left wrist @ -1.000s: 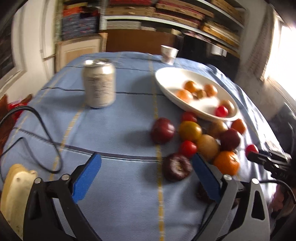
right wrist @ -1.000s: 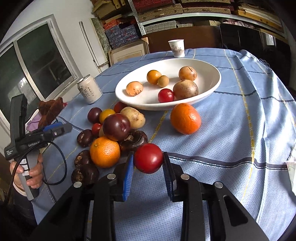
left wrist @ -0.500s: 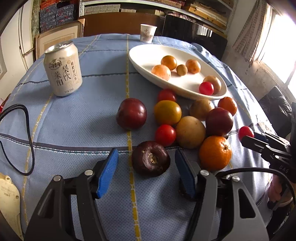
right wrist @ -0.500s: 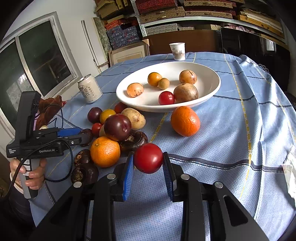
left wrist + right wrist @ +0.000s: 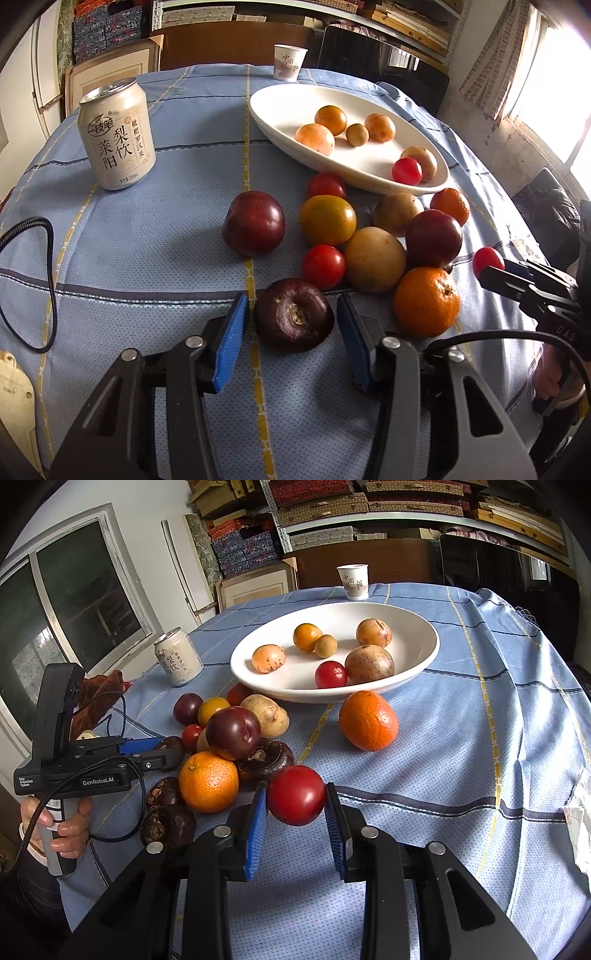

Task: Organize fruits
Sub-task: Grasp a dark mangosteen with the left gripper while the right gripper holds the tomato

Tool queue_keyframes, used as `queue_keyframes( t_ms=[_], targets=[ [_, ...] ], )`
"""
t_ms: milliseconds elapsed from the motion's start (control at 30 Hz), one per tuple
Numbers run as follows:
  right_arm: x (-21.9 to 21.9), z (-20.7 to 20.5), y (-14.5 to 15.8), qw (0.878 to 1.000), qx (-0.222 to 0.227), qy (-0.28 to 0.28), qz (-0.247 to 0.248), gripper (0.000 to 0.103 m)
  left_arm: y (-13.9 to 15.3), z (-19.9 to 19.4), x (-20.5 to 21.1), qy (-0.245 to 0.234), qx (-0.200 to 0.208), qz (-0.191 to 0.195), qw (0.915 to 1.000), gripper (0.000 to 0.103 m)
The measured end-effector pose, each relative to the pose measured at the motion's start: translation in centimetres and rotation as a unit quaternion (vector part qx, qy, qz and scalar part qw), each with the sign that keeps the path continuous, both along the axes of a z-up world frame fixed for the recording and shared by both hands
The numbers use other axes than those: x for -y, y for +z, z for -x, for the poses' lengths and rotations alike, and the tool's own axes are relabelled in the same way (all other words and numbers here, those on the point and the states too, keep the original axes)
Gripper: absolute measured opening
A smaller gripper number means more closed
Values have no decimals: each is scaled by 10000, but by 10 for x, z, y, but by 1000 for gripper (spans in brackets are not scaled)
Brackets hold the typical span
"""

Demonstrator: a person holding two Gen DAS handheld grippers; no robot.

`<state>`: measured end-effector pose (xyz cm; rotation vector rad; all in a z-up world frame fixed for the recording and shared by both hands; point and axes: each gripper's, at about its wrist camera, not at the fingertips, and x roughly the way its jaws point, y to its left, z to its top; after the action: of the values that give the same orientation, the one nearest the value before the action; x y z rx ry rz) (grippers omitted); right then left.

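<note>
Left gripper (image 5: 291, 325) closing around dark chestnut (image 5: 294, 315); right gripper (image 5: 296, 801) unchanged on tomato (image 5: 296, 794).

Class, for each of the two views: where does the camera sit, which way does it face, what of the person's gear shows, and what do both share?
Left wrist: behind the left gripper, facing down-forward; its closing jaws flank a dark water chestnut.
Right wrist: behind the right gripper, clamped on a red tomato; the other handheld gripper shows at left.
Shared: white bowl, drink can, paper cup.

can (image 5: 116, 138): 一枝笔 莱阳梨饮 | left gripper (image 5: 147, 755): GenRobot.AI, Data Acquisition System
</note>
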<state>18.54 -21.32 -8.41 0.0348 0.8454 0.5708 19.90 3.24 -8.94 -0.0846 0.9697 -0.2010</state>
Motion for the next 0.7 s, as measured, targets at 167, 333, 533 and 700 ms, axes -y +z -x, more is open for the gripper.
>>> queue_keyframes(
  t_ms=[167, 333, 533, 700],
  targets=[
    [0, -1, 0, 10000, 2, 1, -11, 31, 1, 3, -1, -35, 10, 32, 10000, 43],
    [1, -1, -1, 10000, -4, 15, -50, 31, 2, 5, -4, -14, 34, 105, 9999, 43],
    [5, -4, 7, 9982, 9, 224, -555, 31, 19, 13, -12, 50, 471, 331, 9983, 43],
    [-7, -24, 31, 9983, 364, 79, -439, 31, 47, 5, -5, -212, 661, 410, 9967, 43]
  ],
)
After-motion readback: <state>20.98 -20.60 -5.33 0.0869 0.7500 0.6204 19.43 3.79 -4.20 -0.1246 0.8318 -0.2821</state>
